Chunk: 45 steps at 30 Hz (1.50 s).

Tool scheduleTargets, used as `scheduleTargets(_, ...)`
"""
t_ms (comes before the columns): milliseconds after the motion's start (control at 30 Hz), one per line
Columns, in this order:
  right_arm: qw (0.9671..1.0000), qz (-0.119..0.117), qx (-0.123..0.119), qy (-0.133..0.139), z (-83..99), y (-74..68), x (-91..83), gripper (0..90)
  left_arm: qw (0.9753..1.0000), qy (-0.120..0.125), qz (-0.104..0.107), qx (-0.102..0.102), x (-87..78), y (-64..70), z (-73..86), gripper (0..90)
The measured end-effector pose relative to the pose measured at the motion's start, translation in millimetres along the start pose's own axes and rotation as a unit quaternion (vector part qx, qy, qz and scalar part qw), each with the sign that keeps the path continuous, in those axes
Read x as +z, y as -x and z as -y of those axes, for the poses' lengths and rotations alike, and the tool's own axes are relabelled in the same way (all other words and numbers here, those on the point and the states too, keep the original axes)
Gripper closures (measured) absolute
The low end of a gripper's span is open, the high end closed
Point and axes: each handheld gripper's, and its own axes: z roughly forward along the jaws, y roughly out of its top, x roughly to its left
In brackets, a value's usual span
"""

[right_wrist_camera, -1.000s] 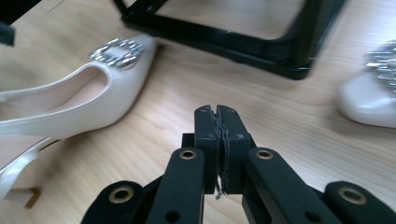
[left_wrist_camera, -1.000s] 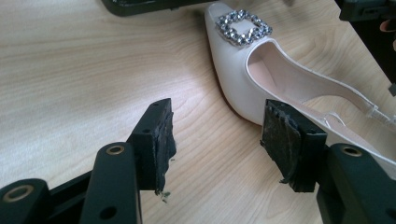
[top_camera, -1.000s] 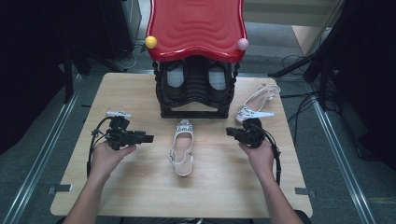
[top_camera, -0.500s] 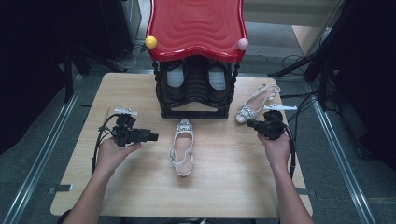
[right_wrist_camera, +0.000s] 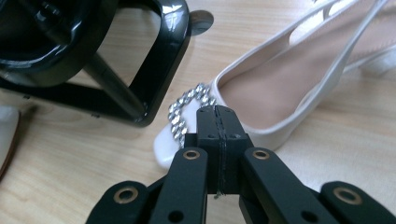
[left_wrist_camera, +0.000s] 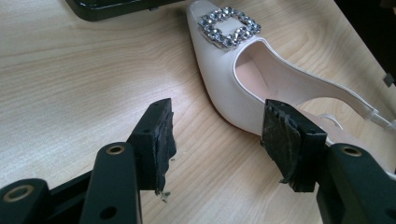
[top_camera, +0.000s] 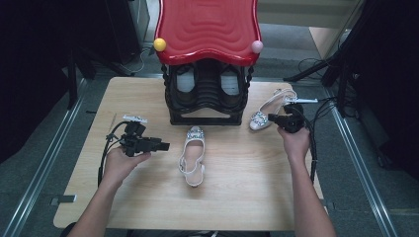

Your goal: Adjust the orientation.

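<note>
Beside the right foot of the shoe rack [top_camera: 206,98], a white slingback shoe [top_camera: 269,109] is lying on the wooden table [top_camera: 148,207], toe pointing toward the rack and strap trailing away from it. The right gripper [top_camera: 272,118] is hovering at its toe, jaws pressed together on nothing, their tips sitting just over the rhinestone buckle [right_wrist_camera: 187,114]. The shoe is looking light and fairly stiff in the body, with a smooth, possibly slippery upper; the thin heel strap [right_wrist_camera: 345,44] is appearing flexible and the stones liable to snag or scratch. In judgement, the firm side wall near the toe box is offering the safest hold, not the buckle or the strap. A second matching shoe [top_camera: 192,155] is resting in front of the rack's centre, toe toward it. The left gripper [top_camera: 165,146] is standing just to that shoe's left, jaws wide apart and empty, its ribbed pads [left_wrist_camera: 159,140] framing the shoe's side wall without touching. The rack itself is showing a glossy black ribbed frame under a wavy red top [top_camera: 207,27], with a yellow ball [top_camera: 159,44] and a pink ball [top_camera: 257,47] at its front corners.
</note>
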Motion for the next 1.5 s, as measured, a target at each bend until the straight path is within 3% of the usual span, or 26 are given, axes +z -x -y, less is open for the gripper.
scheduleTargets(633,0.9993,0.024,0.026,-0.008,-15.8,21.4,29.7,90.0,0.9996,0.009,-0.022,-0.017,-19.3,-2.5,26.6,43.5)
scheduleTargets(733,0.9988,0.034,0.027,-0.023,-14.7,21.4,36.6,90.0,0.9995,0.007,-0.028,-0.016,-20.4,-2.5,28.9,43.5)
scheduleTargets(800,0.9978,0.031,0.044,-0.039,-14.5,20.0,38.6,90.0,0.9994,0.008,-0.029,-0.018,-21.0,-2.6,30.6,43.5)
scheduleTargets(833,0.9988,0.034,0.016,-0.031,-14.6,23.4,42.4,90.0,0.9994,0.007,-0.03,-0.018,-21.6,-2.8,31.1,43.5)
scheduleTargets(867,0.9984,0.031,0.025,-0.039,-14.6,21.5,43.3,90.0,0.9993,0.007,-0.031,-0.019,-21.9,-2.8,31.4,43.4)
scheduleTargets(967,0.9981,0.033,0.016,-0.049,-14.1,18.0,47.3,90.0,0.9992,0.011,-0.032,-0.02,-23.4,-3.4,32.1,43.4)
scheduleTargets(1500,0.9982,0.005,0.013,-0.058,-9.4,15.0,42.6,90.0,0.9995,0.003,-0.028,-0.015,-21.7,-4.0,28.8,42.9)
